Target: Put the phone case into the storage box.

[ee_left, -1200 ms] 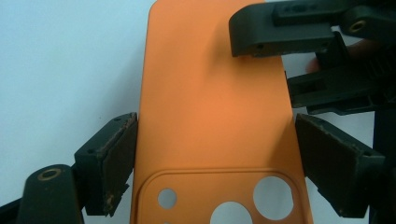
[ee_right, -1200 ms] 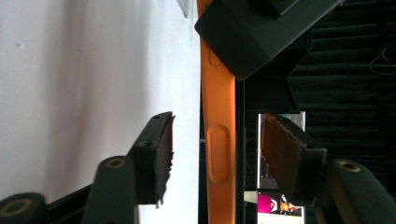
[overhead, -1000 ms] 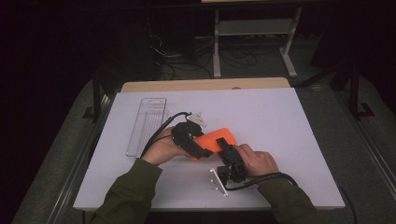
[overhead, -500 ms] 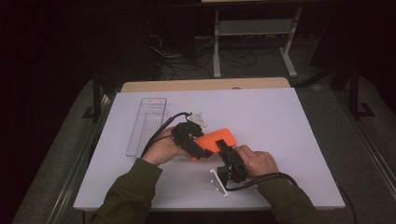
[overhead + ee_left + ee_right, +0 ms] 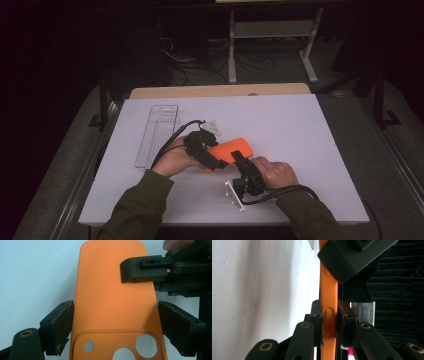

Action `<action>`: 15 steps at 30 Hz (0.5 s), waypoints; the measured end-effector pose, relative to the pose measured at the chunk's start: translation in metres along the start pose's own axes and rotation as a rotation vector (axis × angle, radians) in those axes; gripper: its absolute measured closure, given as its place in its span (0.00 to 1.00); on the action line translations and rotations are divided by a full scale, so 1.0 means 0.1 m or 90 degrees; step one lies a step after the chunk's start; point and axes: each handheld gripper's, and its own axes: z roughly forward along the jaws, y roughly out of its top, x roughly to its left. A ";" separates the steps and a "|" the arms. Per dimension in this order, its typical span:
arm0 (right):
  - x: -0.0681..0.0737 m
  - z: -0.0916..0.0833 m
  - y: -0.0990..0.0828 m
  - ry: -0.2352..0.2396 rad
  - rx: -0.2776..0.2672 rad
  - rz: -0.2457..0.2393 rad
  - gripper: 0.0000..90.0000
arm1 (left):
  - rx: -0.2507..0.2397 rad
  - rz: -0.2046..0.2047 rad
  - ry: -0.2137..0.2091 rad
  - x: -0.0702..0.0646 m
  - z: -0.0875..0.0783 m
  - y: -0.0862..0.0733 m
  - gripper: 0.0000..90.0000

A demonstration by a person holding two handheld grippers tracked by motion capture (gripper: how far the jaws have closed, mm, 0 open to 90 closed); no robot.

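Orange phone case (image 5: pixel 231 150) held just above white table (image 5: pixel 310 150), mid-table. Left gripper (image 5: pixel 113 322) pinches case across its width near camera cutouts, steadying it. Right gripper (image 5: pixel 329 322) has just been closing, pads now on case's thin edge: second grip, likely for flexing or reorienting.

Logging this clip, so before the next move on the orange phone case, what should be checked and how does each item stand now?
1. Left gripper clamps the orange phone case across its width, pads on both long edges: ok.
2. Right gripper, whose jaws have just been closing, has the case's edge between its pads, which touch both faces: ok.
3. Right grip firm enough to take the case alone: cannot tell.
4. Case lifted off the white table top in the high view: cannot tell.
5. Clear plastic tray lies left of both hands, out of the way: ok.
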 end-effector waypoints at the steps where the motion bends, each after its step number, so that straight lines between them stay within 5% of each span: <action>1: 0.00 0.00 0.00 -0.001 0.001 0.000 0.85 | -0.001 -0.003 -0.002 0.00 0.00 0.00 0.18; 15: -0.03 -0.03 0.01 -0.007 0.005 0.009 0.89 | -0.015 -0.014 -0.021 0.02 -0.03 -0.01 0.17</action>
